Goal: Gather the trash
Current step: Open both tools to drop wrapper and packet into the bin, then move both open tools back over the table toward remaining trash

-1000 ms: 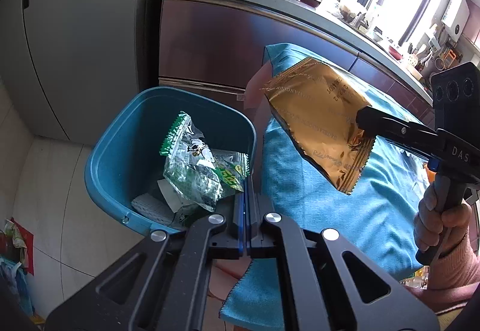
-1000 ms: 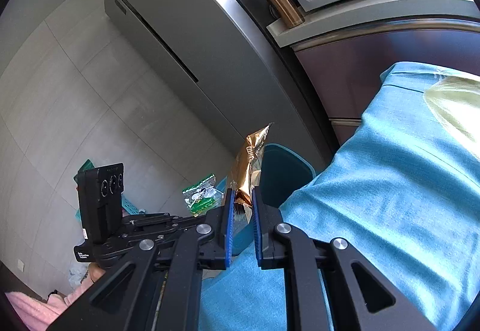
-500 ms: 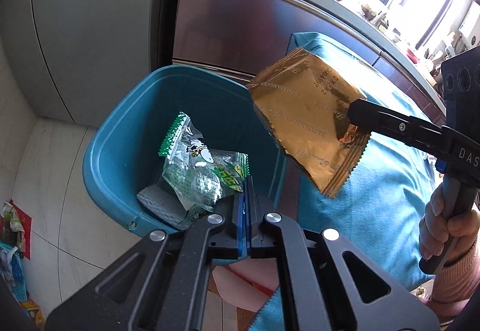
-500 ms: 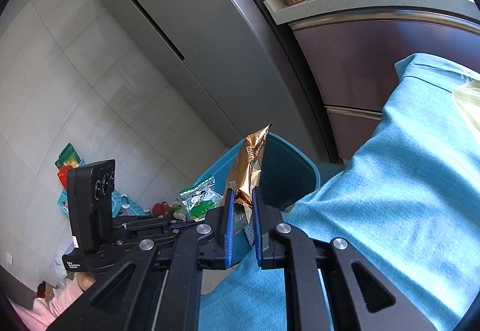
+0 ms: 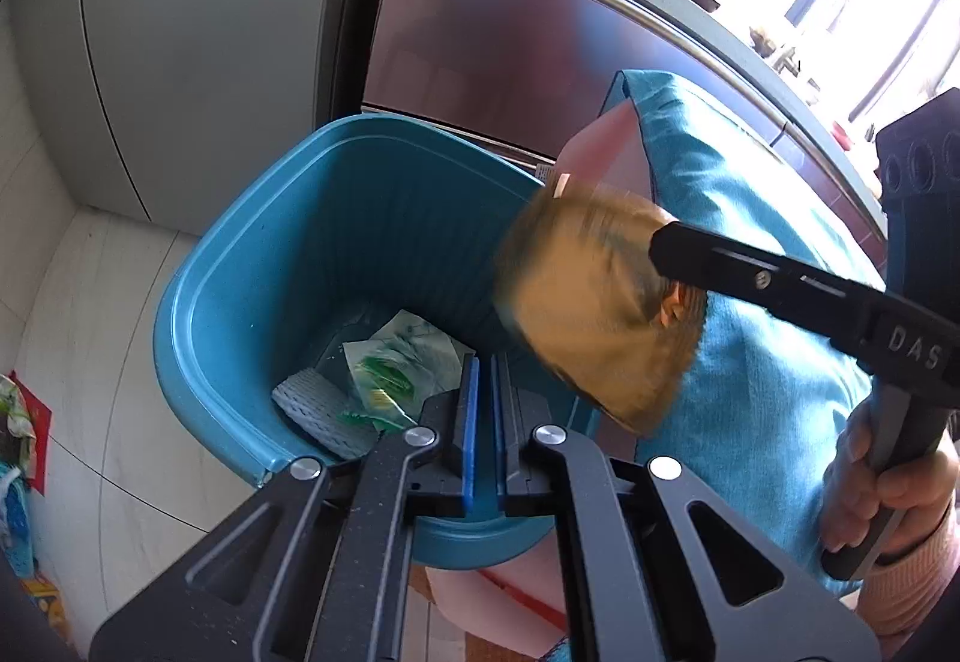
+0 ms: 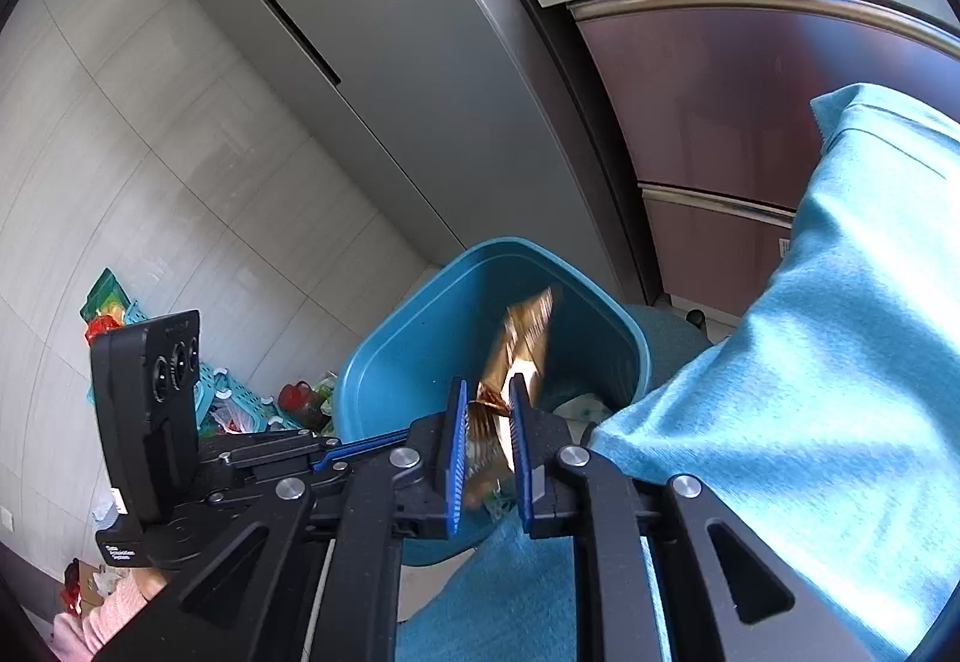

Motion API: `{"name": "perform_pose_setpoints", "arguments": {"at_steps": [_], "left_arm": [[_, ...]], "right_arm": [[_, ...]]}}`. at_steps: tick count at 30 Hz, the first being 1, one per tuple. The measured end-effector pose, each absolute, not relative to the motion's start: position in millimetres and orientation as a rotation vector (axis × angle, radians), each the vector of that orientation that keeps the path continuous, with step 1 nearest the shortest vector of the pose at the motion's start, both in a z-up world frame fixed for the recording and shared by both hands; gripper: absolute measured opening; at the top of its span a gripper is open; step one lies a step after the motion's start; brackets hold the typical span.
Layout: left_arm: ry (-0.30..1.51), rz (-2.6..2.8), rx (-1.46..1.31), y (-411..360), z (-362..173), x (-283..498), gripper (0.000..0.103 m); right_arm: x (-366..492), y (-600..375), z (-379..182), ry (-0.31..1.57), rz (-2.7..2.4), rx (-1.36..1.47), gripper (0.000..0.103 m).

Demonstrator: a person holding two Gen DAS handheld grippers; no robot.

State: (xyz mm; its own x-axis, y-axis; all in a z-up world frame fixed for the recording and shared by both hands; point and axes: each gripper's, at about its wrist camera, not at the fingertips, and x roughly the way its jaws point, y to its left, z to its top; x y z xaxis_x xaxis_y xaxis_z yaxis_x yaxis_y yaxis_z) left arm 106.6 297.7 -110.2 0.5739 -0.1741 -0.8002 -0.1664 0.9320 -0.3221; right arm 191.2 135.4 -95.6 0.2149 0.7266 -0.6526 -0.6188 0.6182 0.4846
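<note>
Over the open mouth of the teal plastic trash bin (image 5: 240, 266), the right gripper (image 6: 487, 422) has its jaws opening, and the gold foil snack wrapper (image 5: 591, 314) sits between its ribbed blue pads (image 6: 456, 458), blurred by motion; whether the pads press on it cannot be told for sure. The wrapper is crinkled and glossy, with a serrated sealed edge along its lower side, and hangs at the bin's right-hand rim, beside the turquoise woven cloth (image 5: 750, 266) draped over the surface. The left gripper (image 5: 483, 410) is closed with nothing between its flat blue pads (image 5: 471, 422), poised over the bin's near rim. Inside the bin, whose inner wall is finely ribbed, lie a crumpled clear-and-green printed packet (image 5: 390, 368) and a pale, quilted-looking folded piece (image 5: 312, 404) at the bottom. A hand (image 5: 882, 488) in a pink knit sleeve grips the right gripper's handle. Behind stand a smooth grey refrigerator (image 5: 198, 32) and brushed reddish-brown cabinet fronts (image 5: 498, 50).
</note>
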Motion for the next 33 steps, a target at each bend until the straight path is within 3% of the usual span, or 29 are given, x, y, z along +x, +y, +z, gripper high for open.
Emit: {"name": "perform_pose_setpoints", "arguments": {"at_steps": [9,23,33], "left_arm": [[0.895,-0.005,-0.384,293.7,-94.6,93.4,0.014],[0.699,-0.162,-0.277,222.7,-37.8,66.7,0.048],[0.685,-0.358,-0.237,137.1,-27.4,67.4,0.055]], "right_arm": [[188.9,121.7,-92.2,0.973,0.939,0.155,0.021],[142.1,28.4,-41.1,0.772,0.938,0.144,0.041],[111.5,-72.9,-31.1,0.685,0.77,0.203,0.045]]}}
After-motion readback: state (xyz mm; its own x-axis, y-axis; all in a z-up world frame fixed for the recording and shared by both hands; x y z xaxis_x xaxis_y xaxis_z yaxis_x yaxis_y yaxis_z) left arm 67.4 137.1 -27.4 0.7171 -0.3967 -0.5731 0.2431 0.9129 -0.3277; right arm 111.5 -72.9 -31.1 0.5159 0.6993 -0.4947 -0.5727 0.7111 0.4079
